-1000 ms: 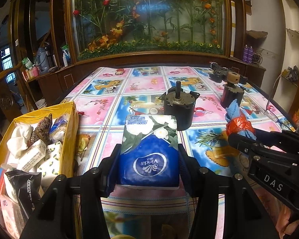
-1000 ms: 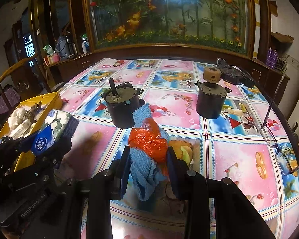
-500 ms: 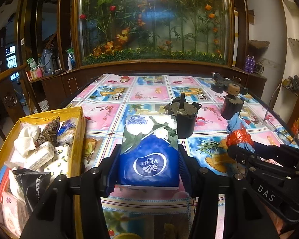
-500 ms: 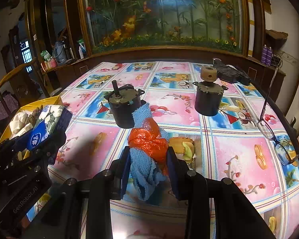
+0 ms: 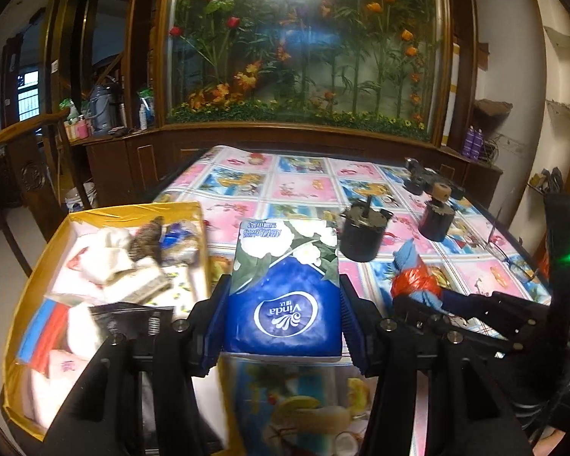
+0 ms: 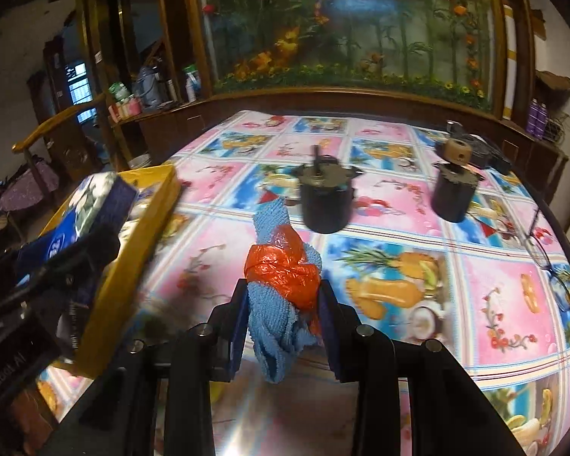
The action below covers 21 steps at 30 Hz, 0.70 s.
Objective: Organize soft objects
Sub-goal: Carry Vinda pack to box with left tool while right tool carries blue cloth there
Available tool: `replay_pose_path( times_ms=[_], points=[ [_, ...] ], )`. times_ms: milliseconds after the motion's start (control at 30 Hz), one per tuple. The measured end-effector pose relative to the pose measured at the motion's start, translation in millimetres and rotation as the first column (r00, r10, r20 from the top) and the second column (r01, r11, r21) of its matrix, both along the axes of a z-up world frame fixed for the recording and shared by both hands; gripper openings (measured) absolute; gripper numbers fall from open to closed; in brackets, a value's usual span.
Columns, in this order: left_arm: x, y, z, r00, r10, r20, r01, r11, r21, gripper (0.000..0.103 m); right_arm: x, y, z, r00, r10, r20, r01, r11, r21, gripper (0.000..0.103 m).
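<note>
Carry step: left gripper [image 5: 283, 315] fingers clamp Vinda tissue pack [image 5: 285, 288], right gripper [image 6: 281, 323] fingers pinch blue cloth bundle [image 6: 281, 288] (orange plastic wrap), both above desk [image 6: 399, 197]. Next: swing over yellow bin [image 5: 38, 266], release. Bin holds tissue packs, socks, wrappers

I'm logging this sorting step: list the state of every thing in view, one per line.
Blue Vinda tissue pack: clamped in left gripper, lifted.
Blue towel tied with orange plastic: clamped in right gripper.
Yellow box: open, holding soft items.
Two black cylindrical motors: upright on table.
</note>
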State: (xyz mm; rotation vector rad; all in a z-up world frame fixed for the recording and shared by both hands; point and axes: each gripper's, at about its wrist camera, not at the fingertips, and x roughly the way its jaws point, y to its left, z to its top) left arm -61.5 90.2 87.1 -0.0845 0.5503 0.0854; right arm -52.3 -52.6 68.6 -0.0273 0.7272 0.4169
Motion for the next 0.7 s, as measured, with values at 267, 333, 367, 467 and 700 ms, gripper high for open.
replay_pose_path(
  times_ms=[267, 333, 367, 467, 700],
  points=[
    [-24.7, 68.3, 10.8, 0.99, 0.138, 0.013, -0.137, 0.99, -0.035, 0.052, -8.4, 55.0, 16.4, 0.99, 0.14, -0.025, -0.139, 0.99, 0.027, 0.037],
    [-28.2, 87.3, 8.5, 0.984, 0.177, 0.004, -0.176, 0.983, -0.043, 0.052, -8.7, 71.9, 18.8, 0.984, 0.174, -0.034, -0.173, 0.984, 0.028, 0.037],
    [-29.2, 97.1, 6.3, 0.979, 0.205, -0.005, -0.205, 0.978, -0.04, 0.052, -9.3, 79.3, 19.8, 0.981, 0.189, -0.038, -0.188, 0.982, 0.029, 0.038],
    [-31.3, 121.2, -1.3, 0.966, 0.258, -0.034, -0.259, 0.965, -0.048, 0.052, -9.4, 103.5, 22.7, 0.969, 0.241, -0.053, -0.239, 0.97, 0.038, 0.038],
    [-35.2, 158.3, -17.8, 0.942, 0.323, -0.088, -0.33, 0.942, -0.069, 0.052, -6.2, 157.3, 25.9, 0.942, 0.326, -0.077, -0.324, 0.945, 0.041, 0.038]
  ],
)
